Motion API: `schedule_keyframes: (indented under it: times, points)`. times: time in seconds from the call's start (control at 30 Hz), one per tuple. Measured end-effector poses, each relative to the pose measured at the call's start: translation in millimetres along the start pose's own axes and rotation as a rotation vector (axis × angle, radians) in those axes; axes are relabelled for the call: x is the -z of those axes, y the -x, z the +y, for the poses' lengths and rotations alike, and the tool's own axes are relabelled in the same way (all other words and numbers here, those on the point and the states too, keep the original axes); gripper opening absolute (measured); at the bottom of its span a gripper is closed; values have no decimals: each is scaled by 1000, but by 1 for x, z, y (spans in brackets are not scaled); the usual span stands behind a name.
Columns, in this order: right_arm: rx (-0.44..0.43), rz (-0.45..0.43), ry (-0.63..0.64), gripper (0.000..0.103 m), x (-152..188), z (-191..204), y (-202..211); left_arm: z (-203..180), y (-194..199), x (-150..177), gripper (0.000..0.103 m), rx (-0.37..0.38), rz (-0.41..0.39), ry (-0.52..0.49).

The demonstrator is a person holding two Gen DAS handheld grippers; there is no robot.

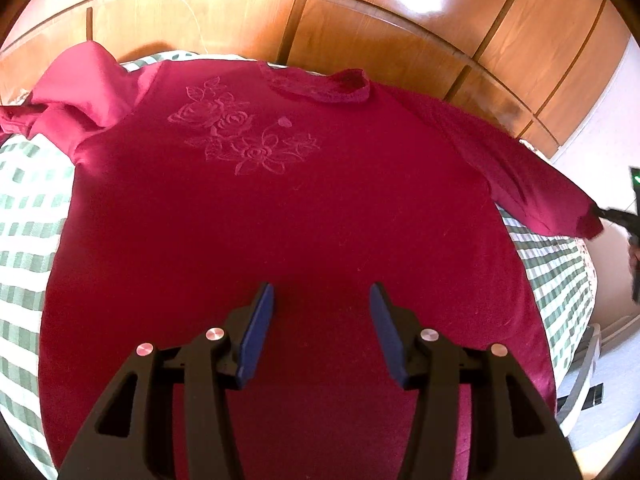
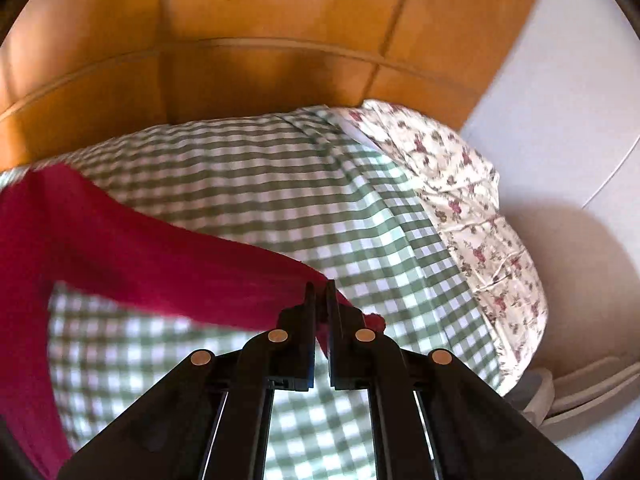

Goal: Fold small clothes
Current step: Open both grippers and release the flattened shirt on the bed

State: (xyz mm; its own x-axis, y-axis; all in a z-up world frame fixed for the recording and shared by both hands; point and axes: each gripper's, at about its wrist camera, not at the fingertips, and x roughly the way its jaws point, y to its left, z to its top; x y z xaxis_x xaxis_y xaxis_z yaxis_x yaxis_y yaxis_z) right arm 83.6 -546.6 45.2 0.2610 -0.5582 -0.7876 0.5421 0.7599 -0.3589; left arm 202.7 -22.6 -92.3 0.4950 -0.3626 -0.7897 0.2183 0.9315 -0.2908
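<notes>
A dark red long-sleeved top (image 1: 280, 208) with an embossed flower print lies face up on the green checked bedcover (image 1: 20, 248). Its left sleeve is bunched at the far left (image 1: 80, 96). My left gripper (image 1: 322, 292) is open and empty, hovering over the lower middle of the top. My right gripper (image 2: 320, 286) is shut on the cuff end of the right sleeve (image 2: 160, 256) and holds it stretched out above the bedcover (image 2: 280, 184). In the left wrist view the right gripper (image 1: 618, 216) shows at the far right edge, at the sleeve's cuff.
A wooden panelled headboard (image 1: 320, 20) runs behind the bed. A floral sheet (image 2: 480, 216) covers the bed's right edge, with a white wall (image 2: 560, 80) and floor beyond it. A white object (image 2: 592, 392) lies on the floor by the bed.
</notes>
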Motion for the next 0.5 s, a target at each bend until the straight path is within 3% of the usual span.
schedule_keyframes:
  times: [0.1,0.17,0.23,0.27,0.33,0.5]
  points:
    - [37,23,-80,3,-22,-4,-37,0,2,1,50,-7,4,2]
    - [20,-2,-148,15,-28,-8,-50,0,4,2,50,-10,5,0]
    - [-8,-36,-265,61,-23,-18,-51,0,4,3,50,-17,3,-2]
    - [-48,-59,-348,66,-12,-24,-49,0,4,4,50,-17,3,-1]
    - [-125,-46,-412,66,7,-25,-49,1,2,4,51,-13,0,8]
    - [-441,80,-588,58,73,-3,-73,-2,-1,6,54,-7,-4,16]
